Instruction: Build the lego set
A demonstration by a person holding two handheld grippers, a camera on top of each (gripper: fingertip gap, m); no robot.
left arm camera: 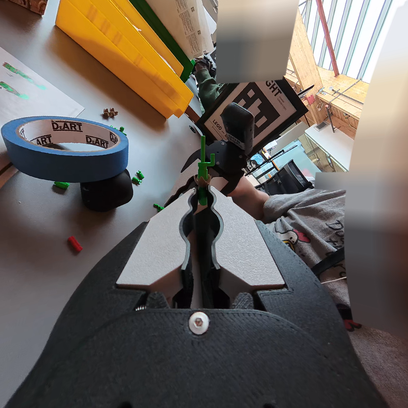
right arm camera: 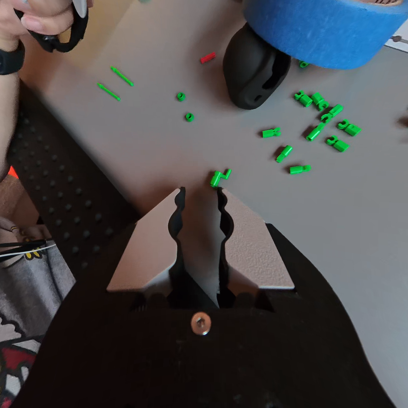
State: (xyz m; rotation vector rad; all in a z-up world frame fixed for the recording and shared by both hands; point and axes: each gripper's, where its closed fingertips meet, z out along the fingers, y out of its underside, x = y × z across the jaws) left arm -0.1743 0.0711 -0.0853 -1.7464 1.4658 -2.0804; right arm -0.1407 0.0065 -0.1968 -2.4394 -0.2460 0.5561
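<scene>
Featherweight rigid green stem assembly [left arm camera: 202, 176] sits pinched at its base in the left gripper [left arm camera: 202, 192]; right gripper [right arm camera: 199, 188], fingers parted, empty, nears a clip piece [right arm camera: 218, 176] at one o'clock—grip its barrel.

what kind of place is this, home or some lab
Most likely a workshop or lab bench, not a home: a grey worktable strewn with small green plastic building pieces, stacked yellow plastic storage bins, and exposed timber beams overhead with shelving behind.
</scene>
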